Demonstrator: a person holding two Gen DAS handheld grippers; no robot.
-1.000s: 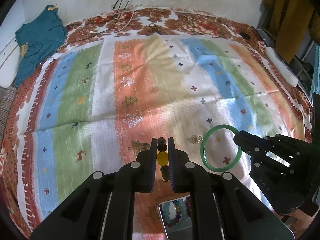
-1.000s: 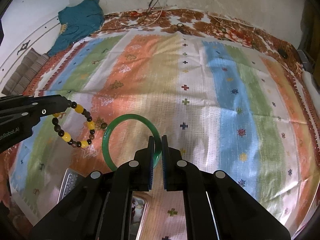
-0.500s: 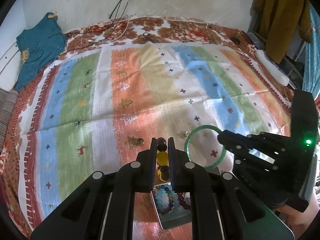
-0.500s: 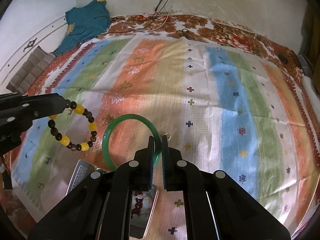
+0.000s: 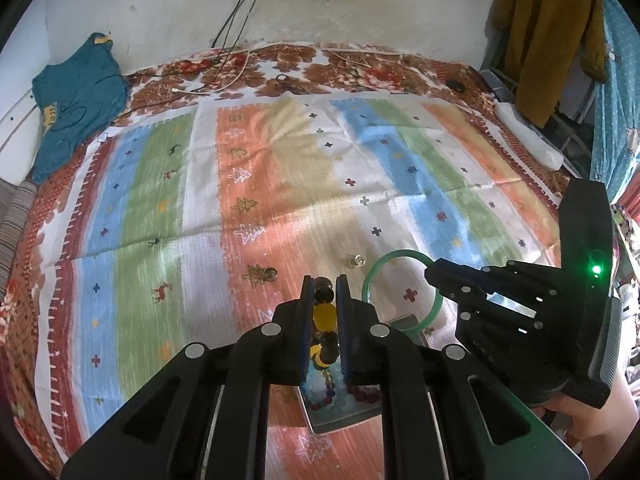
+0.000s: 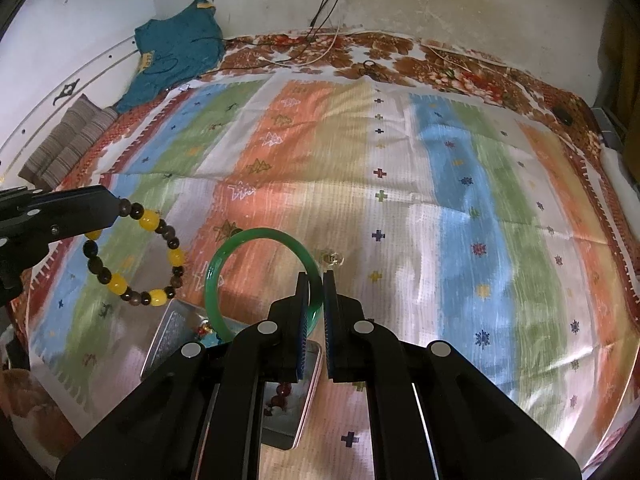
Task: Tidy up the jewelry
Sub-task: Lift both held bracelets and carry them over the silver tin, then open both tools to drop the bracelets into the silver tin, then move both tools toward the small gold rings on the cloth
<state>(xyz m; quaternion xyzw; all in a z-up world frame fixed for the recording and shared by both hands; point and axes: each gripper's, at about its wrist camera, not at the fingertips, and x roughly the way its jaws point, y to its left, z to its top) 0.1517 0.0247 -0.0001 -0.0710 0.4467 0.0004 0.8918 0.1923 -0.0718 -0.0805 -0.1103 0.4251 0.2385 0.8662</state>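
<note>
Landmark: the metal tray on the striped cloth. Nearest me and directly below both tools, the tray already holds several bead strings: one pale blue, one dark red and some mixed beads; an exact count is not possible because my own fingers hide part of it. Just above the tray, my left gripper is clamped on one beaded bracelet of brown and yellow beads, which hangs free in a loop off the near-left corner of the tray. My right gripper is clamped on the rim of one green bangle, held upright over the tray's far edge, not touching the cloth. Judgement: task partly done; two pieces are lifted and in hand, neither yet released into the tray. Beyond the tray, on the cloth, two small pieces lie apart from each other: one small clear ring-like item just past the bangle, and one small dark ring to its left. Those two look like the remaining pickups. Far beyond the tray: one teal garment, several cables at the wall.
</note>
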